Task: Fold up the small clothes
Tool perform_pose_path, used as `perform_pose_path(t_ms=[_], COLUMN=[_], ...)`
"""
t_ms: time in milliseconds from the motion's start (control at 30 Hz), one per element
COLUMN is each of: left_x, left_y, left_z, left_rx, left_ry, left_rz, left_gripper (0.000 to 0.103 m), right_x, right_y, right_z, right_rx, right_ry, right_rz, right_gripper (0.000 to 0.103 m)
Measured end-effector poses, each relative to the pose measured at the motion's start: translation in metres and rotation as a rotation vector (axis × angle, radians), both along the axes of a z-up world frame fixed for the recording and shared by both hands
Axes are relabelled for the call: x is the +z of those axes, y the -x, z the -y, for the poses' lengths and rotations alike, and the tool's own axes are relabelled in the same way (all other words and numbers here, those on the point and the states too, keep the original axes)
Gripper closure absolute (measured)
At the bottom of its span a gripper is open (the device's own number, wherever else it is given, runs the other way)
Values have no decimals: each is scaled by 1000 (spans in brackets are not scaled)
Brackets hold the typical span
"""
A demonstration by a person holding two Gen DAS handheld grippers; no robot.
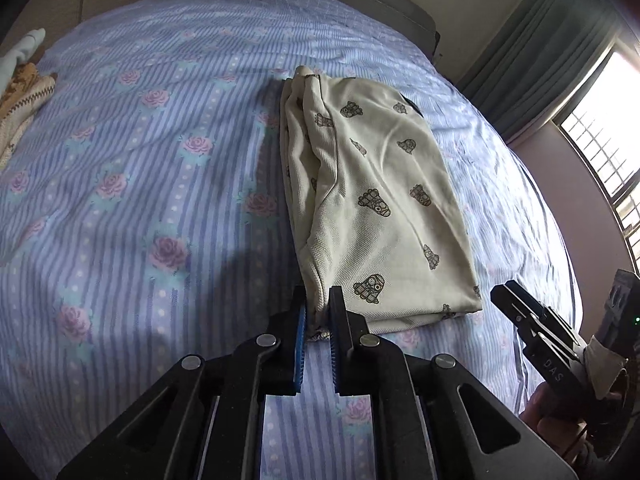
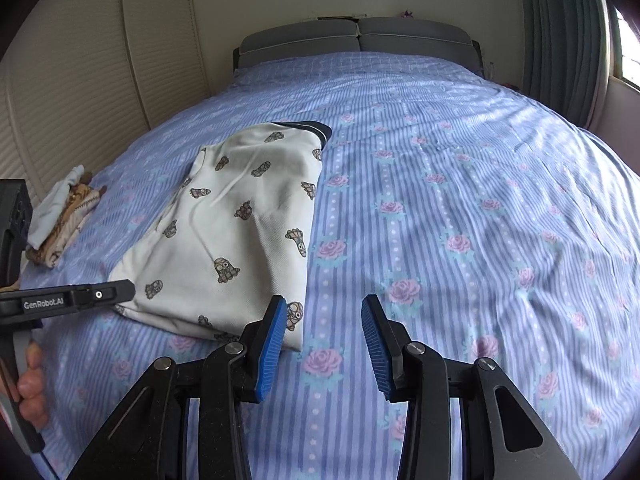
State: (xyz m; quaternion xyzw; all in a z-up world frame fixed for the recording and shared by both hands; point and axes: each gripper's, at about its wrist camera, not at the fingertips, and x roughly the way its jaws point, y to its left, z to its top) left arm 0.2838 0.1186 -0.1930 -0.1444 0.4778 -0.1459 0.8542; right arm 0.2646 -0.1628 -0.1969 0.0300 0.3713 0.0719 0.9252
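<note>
A cream shirt with small printed figures [image 1: 376, 208] lies folded into a long rectangle on the blue striped floral bedsheet [image 1: 140, 200]. It also shows in the right wrist view [image 2: 236, 236], with a dark collar at its far end. My left gripper [image 1: 318, 312] is nearly shut, with the shirt's near left corner between its blue pads. My right gripper [image 2: 324, 320] is open and empty, just off the shirt's near right corner; it also shows in the left wrist view [image 1: 516, 300]. The left gripper's side shows in the right wrist view [image 2: 120, 290].
A small pile of other clothes [image 2: 60, 216], pale blue and tan, lies at the bed's left edge, also in the left wrist view [image 1: 24, 80]. A grey headboard [image 2: 356, 40] stands at the far end. Curtains and a window [image 1: 600, 120] are on the right.
</note>
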Motion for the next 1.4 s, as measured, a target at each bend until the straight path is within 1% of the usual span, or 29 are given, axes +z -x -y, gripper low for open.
perform_pose_path(t_ms=[100,133,167,267,333,367,400,433,500,633,700,767,800,833,967,1000,1067,1167,1267,1400], left_x=[-10,-15,-17,-12,-7,-4,-1,2,6,11,14,17,19,20,26,27,28,27,33,51], left_y=[-1,-2,-2,1,5,9,12,16,22,31,35,39,42,44,55,59,64,64,56,21], left_z=[0,-3,-4,-3,-1,0,2,2,5,14,17,21,22,23,26,26,26,28,28,22], left_rx=[-4,3,8,15,22,27,37,49,59,108,124,142,152,164,224,238,260,256,231,175], left_ry=[-10,2,15,5,-11,-31,-56,-76,-103,-180,-189,-199,-202,-207,-229,-226,-205,-194,-197,-180], left_rz=[-26,-42,-45,-25,-15,-7,7,23,37,56,65,71,76,81,113,120,129,132,154,211], left_gripper=[91,91,91,91,79,61,47,44,44,44,43,43,42,42,40,37,36,36,36,37], right_x=[-3,-4,-5,-5,-6,-6,-5,-5,-3,2,5,8,9,11,15,16,18,24,29,38], right_y=[1,0,0,-1,-1,-1,0,0,3,8,11,14,16,18,25,26,28,28,18,-4], right_z=[2,3,3,4,5,5,6,6,7,7,8,10,11,14,22,24,28,33,37,41], right_rx=[-2,-4,-6,-5,0,2,2,4,10,18,23,26,25,22,16,18,31,52,66,62], right_ry=[8,8,7,5,-1,-6,-11,-16,-25,-29,-30,-34,-41,-49,-66,-69,-72,-58,-34,-24], right_rz=[-9,-16,-22,-26,-32,-33,-34,-34,-30,-22,-22,-21,-19,-14,-13,-16,-13,6,20,39], right_gripper=[63,63,63,63,63,63,63,63,63,63,63,60,54,50,49,49,49,49,49,49])
